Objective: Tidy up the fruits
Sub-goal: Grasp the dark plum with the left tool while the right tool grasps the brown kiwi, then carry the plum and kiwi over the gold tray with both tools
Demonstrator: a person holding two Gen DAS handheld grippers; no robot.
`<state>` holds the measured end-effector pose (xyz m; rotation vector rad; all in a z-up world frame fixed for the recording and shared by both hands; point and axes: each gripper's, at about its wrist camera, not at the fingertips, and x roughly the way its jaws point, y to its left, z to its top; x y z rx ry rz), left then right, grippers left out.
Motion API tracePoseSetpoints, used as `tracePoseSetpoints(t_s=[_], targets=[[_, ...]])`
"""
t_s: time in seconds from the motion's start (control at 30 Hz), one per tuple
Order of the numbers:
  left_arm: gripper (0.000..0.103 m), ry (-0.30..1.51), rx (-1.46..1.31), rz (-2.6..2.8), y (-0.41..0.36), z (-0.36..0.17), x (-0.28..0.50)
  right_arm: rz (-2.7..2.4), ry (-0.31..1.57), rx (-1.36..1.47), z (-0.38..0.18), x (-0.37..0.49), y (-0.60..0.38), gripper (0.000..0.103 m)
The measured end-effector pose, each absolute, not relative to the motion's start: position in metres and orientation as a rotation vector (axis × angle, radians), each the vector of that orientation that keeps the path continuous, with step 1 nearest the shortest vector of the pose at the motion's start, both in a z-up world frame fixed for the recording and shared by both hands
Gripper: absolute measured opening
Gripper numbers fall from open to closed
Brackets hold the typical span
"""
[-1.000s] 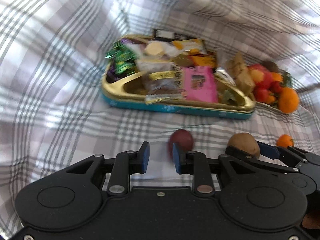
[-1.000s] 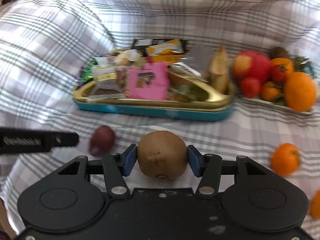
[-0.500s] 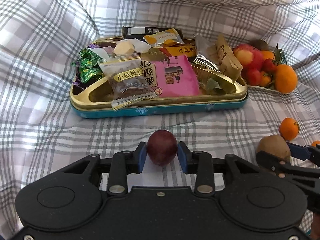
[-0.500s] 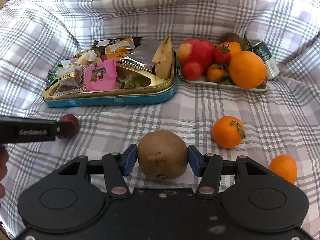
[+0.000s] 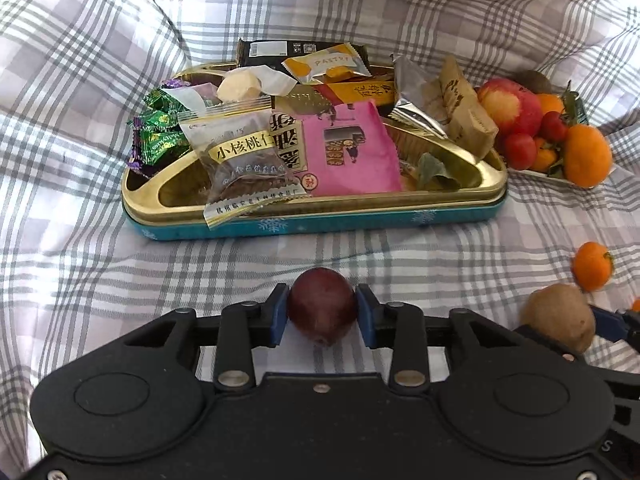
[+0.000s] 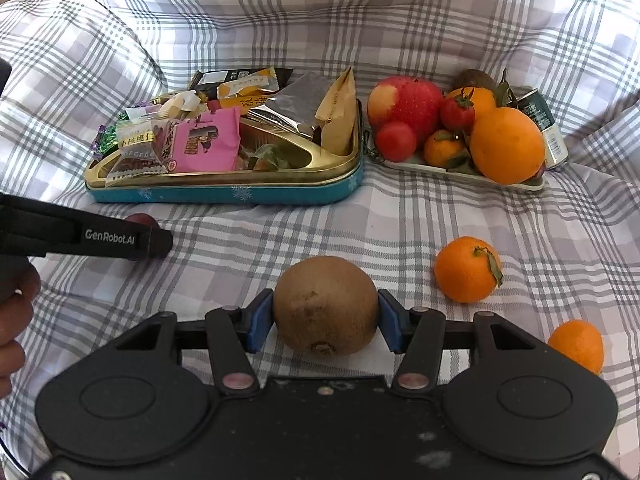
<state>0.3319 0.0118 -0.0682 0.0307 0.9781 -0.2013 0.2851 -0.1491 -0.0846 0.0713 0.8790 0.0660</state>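
Dark red plum [image 5: 322, 307] near the tin [image 5: 320, 222], between the closing left gripper [image 5: 322, 312] pads — touching both. Kiwi [image 6: 326, 305] clamped in right gripper [image 6: 326, 320] — right of plum, above checked cloth [image 6: 400, 208].

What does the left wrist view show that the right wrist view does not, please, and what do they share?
Only the left wrist view shows the left hand-held gripper from behind, its jaws closing on the round dark-red plum between the pads.

Only the right wrist view shows a second small orange tangerine on the checked cloth, a dark green can beside the white fruit plate, and the person's hand.

Both show the gold-rimmed teal snack tin, the piled fruit plate, a loose tangerine, and the brown fuzzy kiwi clamped in the right hand-held gripper.
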Motion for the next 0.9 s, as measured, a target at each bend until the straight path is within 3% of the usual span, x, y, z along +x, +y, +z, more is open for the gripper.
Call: tracePoseSetpoints(t_s=[0.5, 0.9], targets=[[0.045, 0.945, 0.053, -0.308, -0.016, -0.004, 0.225, 0.104, 0.872, 0.144, -0.040, 0.197, -0.179, 0.056], [0.045, 0.985, 0.064, -0.375, -0.040, -0.006, 0.139, 0.116, 0.850, 0.136, -0.027, 0.094, -0.197, 0.056]])
